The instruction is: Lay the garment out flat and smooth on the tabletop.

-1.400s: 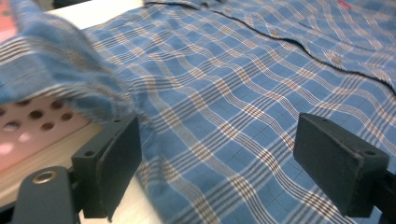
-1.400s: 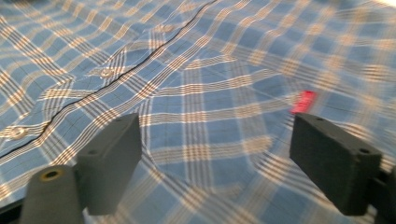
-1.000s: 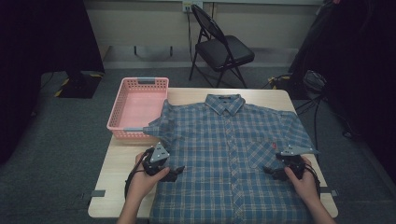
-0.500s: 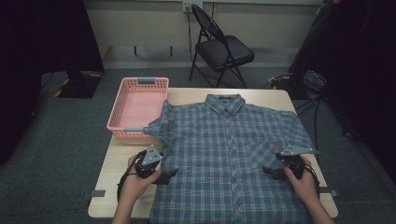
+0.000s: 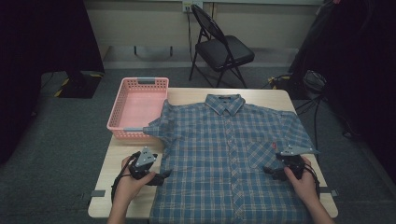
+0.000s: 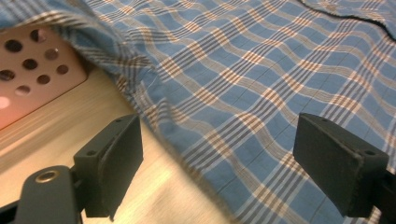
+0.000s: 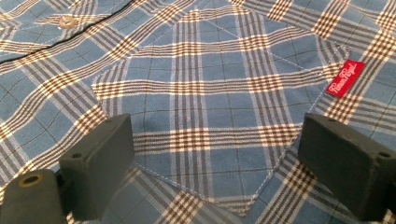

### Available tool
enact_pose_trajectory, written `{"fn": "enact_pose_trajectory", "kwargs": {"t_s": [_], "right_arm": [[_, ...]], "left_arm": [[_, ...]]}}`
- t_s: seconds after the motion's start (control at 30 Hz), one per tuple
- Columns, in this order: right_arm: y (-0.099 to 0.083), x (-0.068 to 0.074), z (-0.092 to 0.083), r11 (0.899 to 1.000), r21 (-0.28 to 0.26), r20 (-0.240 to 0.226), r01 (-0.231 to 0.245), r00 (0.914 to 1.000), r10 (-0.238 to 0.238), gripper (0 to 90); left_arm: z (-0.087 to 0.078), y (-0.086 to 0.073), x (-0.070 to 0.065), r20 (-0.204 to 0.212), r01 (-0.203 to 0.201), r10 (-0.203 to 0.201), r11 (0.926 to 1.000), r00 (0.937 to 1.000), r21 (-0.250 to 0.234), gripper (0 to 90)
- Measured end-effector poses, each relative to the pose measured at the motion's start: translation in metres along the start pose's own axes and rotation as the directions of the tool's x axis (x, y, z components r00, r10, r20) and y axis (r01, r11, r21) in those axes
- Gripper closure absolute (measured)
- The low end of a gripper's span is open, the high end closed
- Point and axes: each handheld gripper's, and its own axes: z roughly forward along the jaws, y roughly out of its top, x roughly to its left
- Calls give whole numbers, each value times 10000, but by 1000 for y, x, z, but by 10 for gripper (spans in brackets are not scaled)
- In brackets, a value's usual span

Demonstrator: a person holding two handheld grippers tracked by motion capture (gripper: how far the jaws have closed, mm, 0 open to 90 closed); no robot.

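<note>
One plaid shirt [image 5: 231, 158] is lying flat, front up and buttoned, across the table [image 5: 116, 163], collar toward the far edge; its left sleeve is draping over the near rim of the pink basket [image 5: 138, 105]. The left gripper [image 5: 161, 176] is sitting at the shirt's left side edge, low over the wood; in the left gripper view its jaws are standing wide apart with the shirt's edge running between them and nothing held. The right gripper [image 5: 270, 170] is hovering over the chest pocket [image 7: 219, 126], jaws equally wide apart, holding nothing; a red label [image 7: 345, 78] is showing at the pocket's side. Judgement: the work in hand looks like a first fold, each gripper about to take cloth. Risks: the left jaws, closing from this angle, may be pinching only the top layer, or scraping the wood and missing the edge; the right gripper is positioned over mid-panel rather than an edge, so closing there would be bunching the pocket cloth and wrinkling the front. Lifting the left side while the sleeve is lying on the basket could be dragging the basket or snagging on its rim. Uneven lifts would be skewing the fold. Count: one shirt, one basket, one table, two grippers, one folding chair [image 5: 222, 46] beyond the table.
</note>
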Motion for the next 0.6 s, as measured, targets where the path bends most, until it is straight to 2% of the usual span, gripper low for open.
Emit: {"fn": "enact_pose_trajectory", "kwargs": {"t_s": [0.6], "right_arm": [[0, 0, 0, 10000, -4, 2, 9, 10000, -9, 97]], "left_arm": [[0, -19, 16, -272, 264, -254, 9989, 9993, 392, 157]]}}
